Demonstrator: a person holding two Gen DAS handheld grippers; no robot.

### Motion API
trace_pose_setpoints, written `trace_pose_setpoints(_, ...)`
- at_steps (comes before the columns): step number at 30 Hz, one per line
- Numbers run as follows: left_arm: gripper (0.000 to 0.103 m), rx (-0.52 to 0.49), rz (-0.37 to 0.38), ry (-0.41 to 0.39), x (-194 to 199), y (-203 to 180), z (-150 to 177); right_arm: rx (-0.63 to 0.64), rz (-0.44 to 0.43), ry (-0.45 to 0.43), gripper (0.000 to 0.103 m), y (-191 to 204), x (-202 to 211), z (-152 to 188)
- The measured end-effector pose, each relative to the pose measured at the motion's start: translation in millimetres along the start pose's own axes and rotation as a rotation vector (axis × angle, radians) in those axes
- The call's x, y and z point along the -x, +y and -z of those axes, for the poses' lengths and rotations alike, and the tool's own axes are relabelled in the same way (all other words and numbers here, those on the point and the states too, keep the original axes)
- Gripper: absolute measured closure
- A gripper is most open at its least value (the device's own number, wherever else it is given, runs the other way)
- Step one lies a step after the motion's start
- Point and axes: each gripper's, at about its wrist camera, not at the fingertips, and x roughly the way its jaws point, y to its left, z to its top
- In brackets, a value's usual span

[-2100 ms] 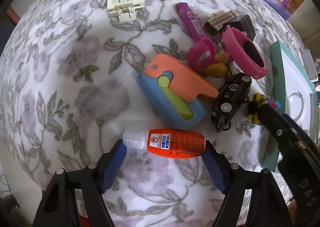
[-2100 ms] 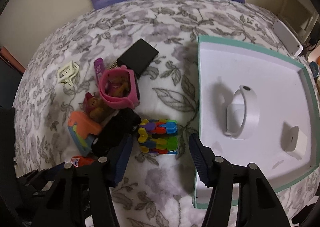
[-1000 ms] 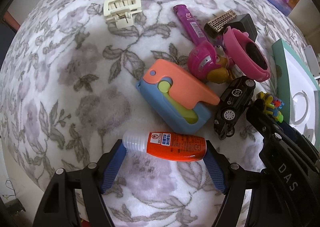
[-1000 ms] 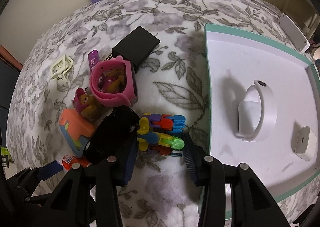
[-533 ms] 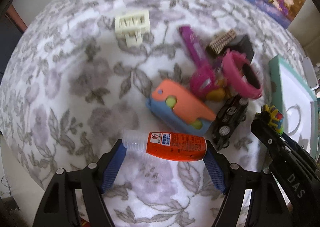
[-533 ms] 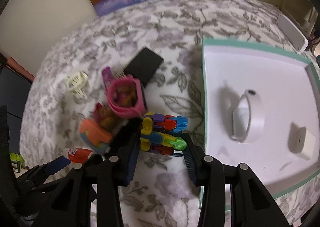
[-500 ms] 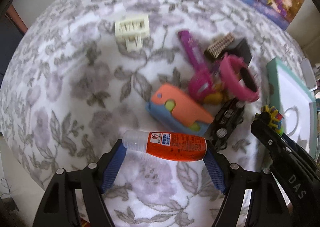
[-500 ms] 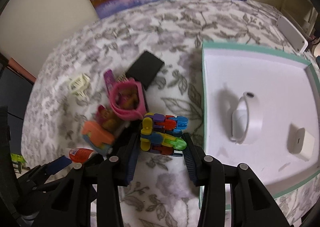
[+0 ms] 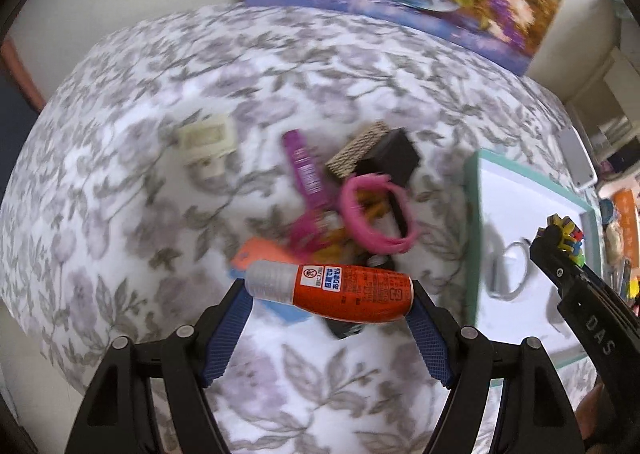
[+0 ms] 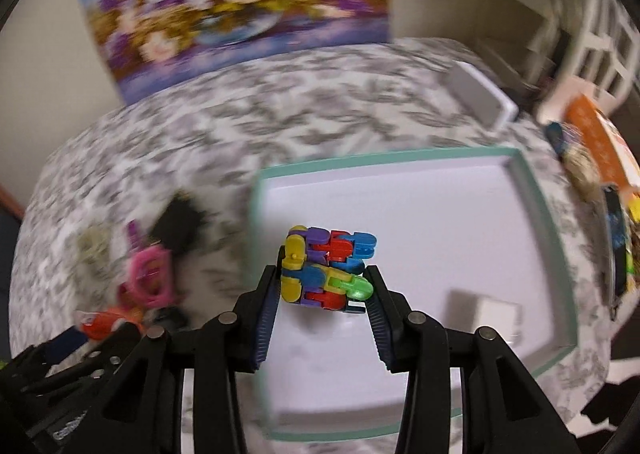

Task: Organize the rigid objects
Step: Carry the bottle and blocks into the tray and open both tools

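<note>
My left gripper point(image 9: 330, 296) is shut on an orange glue bottle point(image 9: 340, 290) with a clear cap, held crosswise above the floral cloth. My right gripper point(image 10: 325, 282) is shut on a multicoloured block toy point(image 10: 326, 268), lifted over the white tray with a teal rim point(image 10: 524, 178). A small white case point(image 10: 486, 314) lies in that tray. On the cloth stay a pink band point(image 9: 374, 218), a purple tube point(image 9: 304, 170), a black box point(image 9: 390, 160), a cream clip point(image 9: 206, 138) and an orange-and-blue toy point(image 9: 256, 254). In the left wrist view the right gripper point(image 9: 560, 242) shows at the right edge, over the tray point(image 9: 472, 222).
A flower painting point(image 10: 240, 10) leans against the wall behind the table. A white flat device point(image 10: 482, 94) lies beyond the tray. Orange packaging and other clutter point(image 10: 596, 158) sit at the far right. A white ring-shaped item point(image 9: 510, 270) rests in the tray.
Both grippers have risen and swung right. The glue bottle has left the cloth. The block toy, earlier beside the black car, now hangs over the tray.
</note>
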Motion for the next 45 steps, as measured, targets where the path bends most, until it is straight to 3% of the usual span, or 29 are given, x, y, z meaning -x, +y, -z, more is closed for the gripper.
trace_pose_setpoints(7,0.024,-0.109,0.046,0.001,-1,-75,-20,-0.184,0.058,0.059,0.059,-71,-17,-8)
trace_pose_setpoints(19,0.024,-0.22,0.077,0.025,-29,-171,-40,-0.343,0.141,0.116,0.059,-139,-31,-5)
trace_pose_setpoints(38,0.022,-0.164,0.094,0.068,-62,-173,-44,-0.332,0.132,0.181,0.058,-138,-46,-1)
trace_pose_setpoints(42,0.012,-0.164,0.115,0.052,-55,-171,-45,-0.325,0.143,0.171,0.055,-137,-43,-3)
trace_pose_setpoints(45,0.009,-0.16,0.127,0.037,-48,-168,-47,-0.327,0.141,0.174,0.049,-136,-42,-4)
